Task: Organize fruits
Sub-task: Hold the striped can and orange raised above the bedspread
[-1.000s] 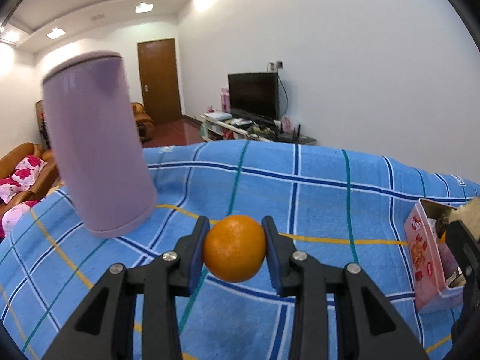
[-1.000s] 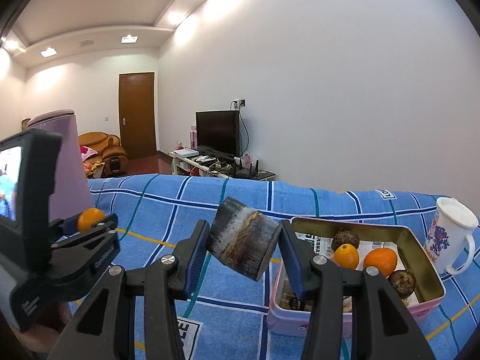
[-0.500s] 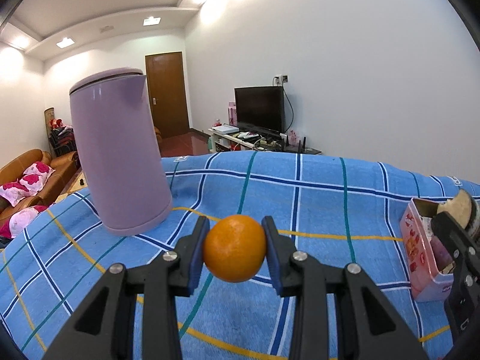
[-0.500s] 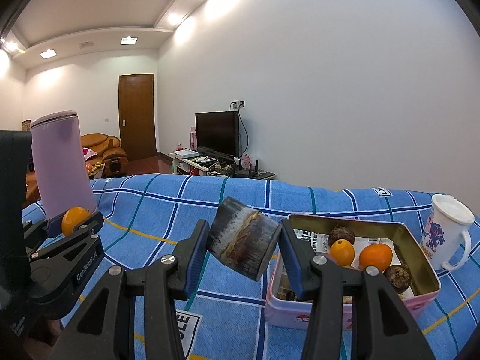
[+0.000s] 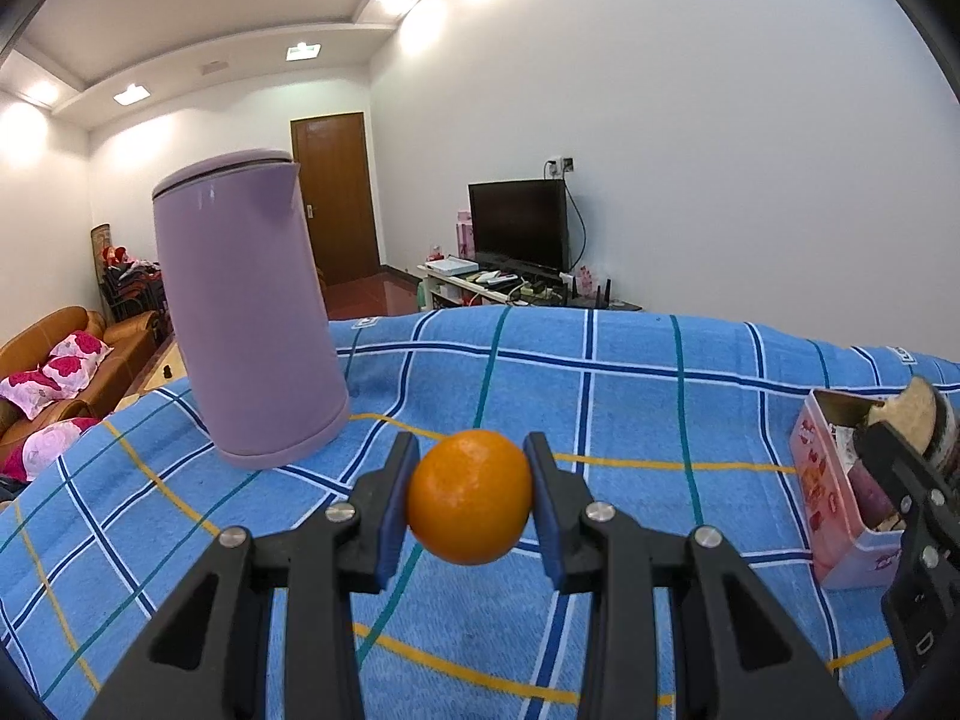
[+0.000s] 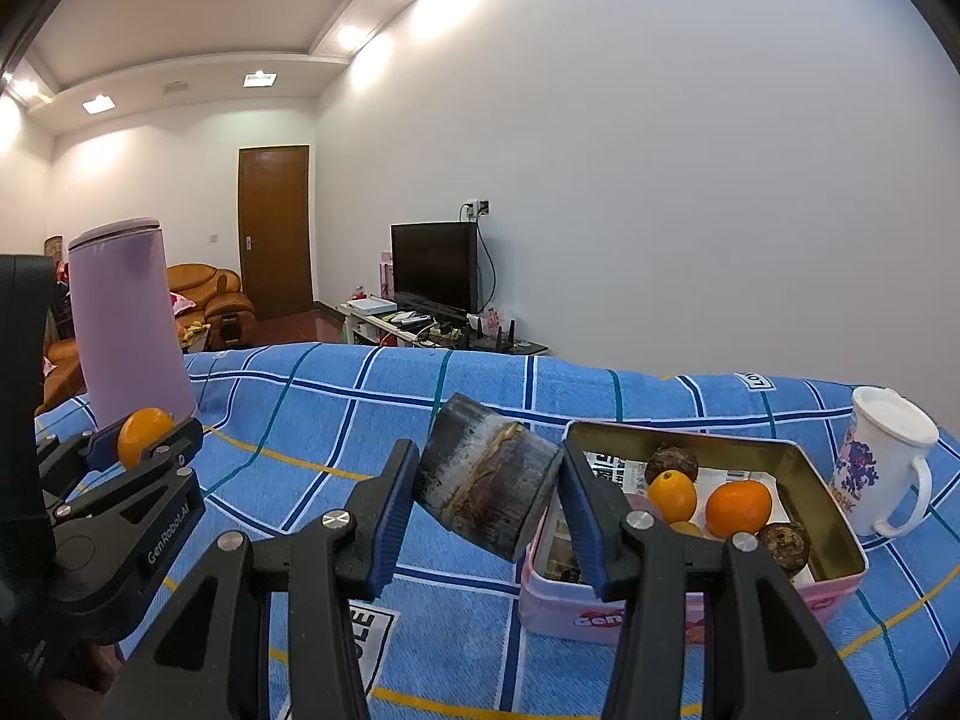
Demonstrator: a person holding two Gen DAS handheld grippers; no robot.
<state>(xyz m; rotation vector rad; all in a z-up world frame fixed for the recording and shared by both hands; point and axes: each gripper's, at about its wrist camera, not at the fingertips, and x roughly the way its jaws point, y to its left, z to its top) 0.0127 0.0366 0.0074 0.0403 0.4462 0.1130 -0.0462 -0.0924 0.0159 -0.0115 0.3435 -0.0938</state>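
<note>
Left gripper [image 5: 471, 498] is clamped on an orange [image 5: 470, 496]; right gripper [image 6: 487, 495] is clamped on a dark cut chunk [image 6: 486, 492], beside pink tin [image 6: 837, 531] w/ fruit.

There are three oranges: one [image 5: 469, 497] is between black fingers and two, [image 6: 672, 495] and [image 6: 738, 509], are in the one pink tin [image 6: 672, 615]. The tin has also two dark brown round fruits, [image 6: 674, 461] and [image 6: 783, 545]. I count one dark cut chunk [image 6: 485, 483], one purple kettle [image 5: 246, 312] and one white mug [image 6: 882, 468].

kettle [image 6: 129, 324] left on tablecloth [image 6: 360, 414], fruit tin [image 6: 834, 531] right, mug [image 6: 882, 468] beside it
</note>
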